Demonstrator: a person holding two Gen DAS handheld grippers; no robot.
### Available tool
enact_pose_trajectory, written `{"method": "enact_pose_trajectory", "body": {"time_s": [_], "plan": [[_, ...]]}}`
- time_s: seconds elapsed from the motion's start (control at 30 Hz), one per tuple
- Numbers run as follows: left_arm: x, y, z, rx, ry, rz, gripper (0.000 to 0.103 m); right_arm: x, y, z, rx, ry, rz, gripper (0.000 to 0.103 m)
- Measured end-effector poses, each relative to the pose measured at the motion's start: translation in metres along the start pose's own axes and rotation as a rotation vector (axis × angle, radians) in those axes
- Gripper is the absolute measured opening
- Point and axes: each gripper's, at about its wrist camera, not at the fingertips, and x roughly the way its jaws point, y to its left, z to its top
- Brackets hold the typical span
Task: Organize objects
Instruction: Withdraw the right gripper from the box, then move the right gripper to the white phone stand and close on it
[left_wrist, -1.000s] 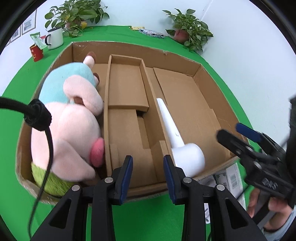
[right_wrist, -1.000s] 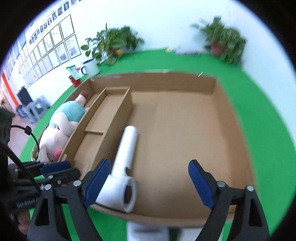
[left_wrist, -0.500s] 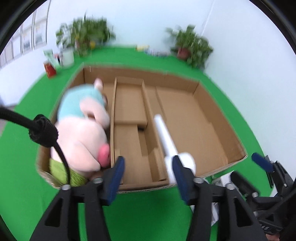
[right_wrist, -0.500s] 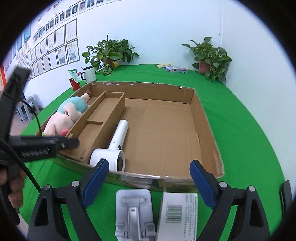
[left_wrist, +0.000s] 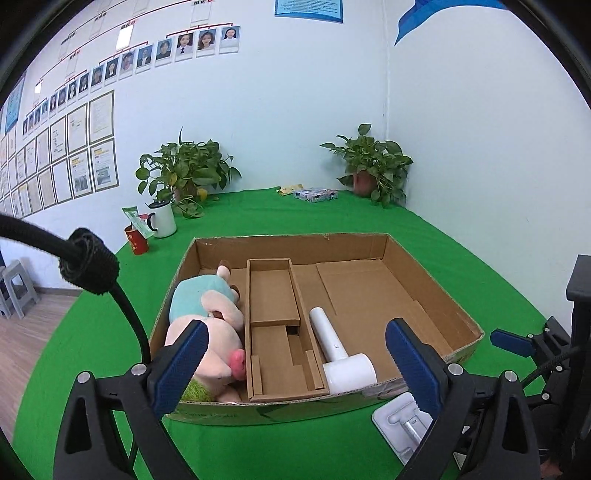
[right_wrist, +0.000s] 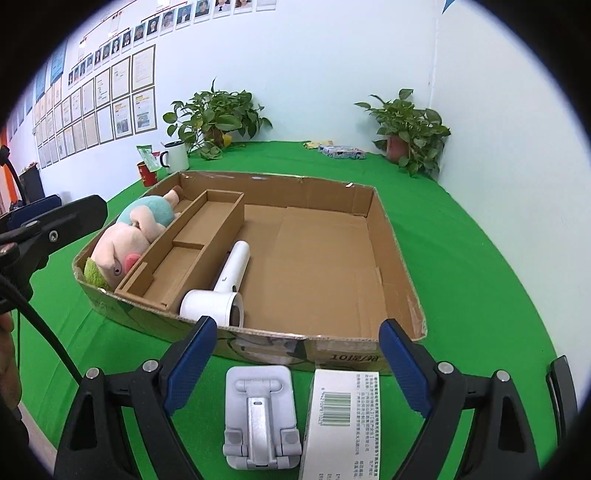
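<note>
An open cardboard box (left_wrist: 436, 291) (right_wrist: 391, 258) lies on the green table. A pink plush pig (left_wrist: 210, 321) (right_wrist: 129, 236) fills its left compartment. A white hair dryer (left_wrist: 340, 354) (right_wrist: 225, 288) lies in the large right compartment beside the divider. A white folding stand (right_wrist: 258, 417) (left_wrist: 400, 424) and a white barcoded carton (right_wrist: 332, 421) lie on the table in front of the box. My left gripper (left_wrist: 295, 369) is open and empty, held back above the box's near edge. My right gripper (right_wrist: 295, 365) is open and empty, above the stand and carton.
Two potted plants (left_wrist: 184, 173) (left_wrist: 373, 166) stand at the back wall. A white mug (left_wrist: 162, 219), a red cup (left_wrist: 137, 238) and a small patterned packet (left_wrist: 314, 194) sit on the far table. The table edge and floor are at the left.
Both grippers have pulled back and up from the box. My left gripper's jaws have opened wide. The hair dryer stays in the box.
</note>
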Motion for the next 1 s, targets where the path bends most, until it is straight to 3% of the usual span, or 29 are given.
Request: {"method": "enact_pose_trajectory", "body": {"time_s": [0.1, 0.13, 0.2, 0.27, 0.3, 0.33, 0.4, 0.43, 0.47, 0.5, 0.53, 0.7, 0.77, 0.9, 1.0], "plan": [[0.003, 0.001, -0.002, -0.014, 0.032, -0.019, 0.094, -0.001, 0.001, -0.003, -0.008, -0.001, -0.002, 0.089], [0.003, 0.002, -0.004, -0.014, 0.037, -0.025, 0.087, -0.001, 0.001, -0.003, -0.009, -0.001, 0.0, 0.089], [0.006, 0.001, -0.008, -0.003, 0.063, -0.042, 0.064, -0.003, 0.0, -0.005, -0.005, -0.006, 0.003, 0.087], [0.013, 0.002, -0.013, -0.006, 0.109, -0.076, 0.022, -0.005, -0.001, -0.006, -0.002, -0.017, 0.013, 0.073], [0.018, 0.002, -0.016, -0.014, 0.143, -0.096, 0.017, -0.006, -0.001, -0.007, -0.005, -0.027, 0.001, 0.063], [0.021, 0.003, -0.019, -0.018, 0.158, -0.101, 0.017, -0.008, -0.001, -0.008, -0.009, -0.038, -0.01, 0.06], [0.024, 0.002, -0.024, -0.022, 0.152, -0.092, 0.02, -0.012, -0.004, -0.012, -0.001, -0.055, 0.006, 0.06], [0.024, 0.003, -0.027, -0.027, 0.15, -0.091, 0.037, -0.013, -0.006, -0.015, 0.009, -0.062, 0.023, 0.063], [0.024, 0.004, -0.029, -0.041, 0.15, -0.098, 0.071, -0.015, -0.008, -0.017, 0.016, -0.067, 0.038, 0.069], [0.023, 0.006, -0.031, -0.058, 0.143, -0.107, 0.086, -0.015, -0.009, -0.02, 0.021, -0.067, 0.044, 0.086], [0.023, 0.009, -0.031, -0.082, 0.128, -0.122, 0.098, -0.016, -0.011, -0.024, 0.027, -0.069, 0.053, 0.089], [0.03, 0.012, -0.042, -0.086, 0.206, -0.129, 0.098, -0.014, -0.005, -0.04, -0.021, -0.045, 0.112, 0.089], [0.034, 0.016, -0.049, -0.111, 0.253, -0.181, 0.098, -0.015, 0.001, -0.048, -0.051, -0.032, 0.173, 0.089], [0.052, 0.018, -0.066, -0.213, 0.375, -0.379, 0.098, -0.02, 0.025, -0.065, -0.143, 0.002, 0.311, 0.089], [0.065, 0.016, -0.079, -0.259, 0.429, -0.46, 0.097, -0.023, 0.039, -0.079, -0.179, 0.034, 0.403, 0.089]]}}
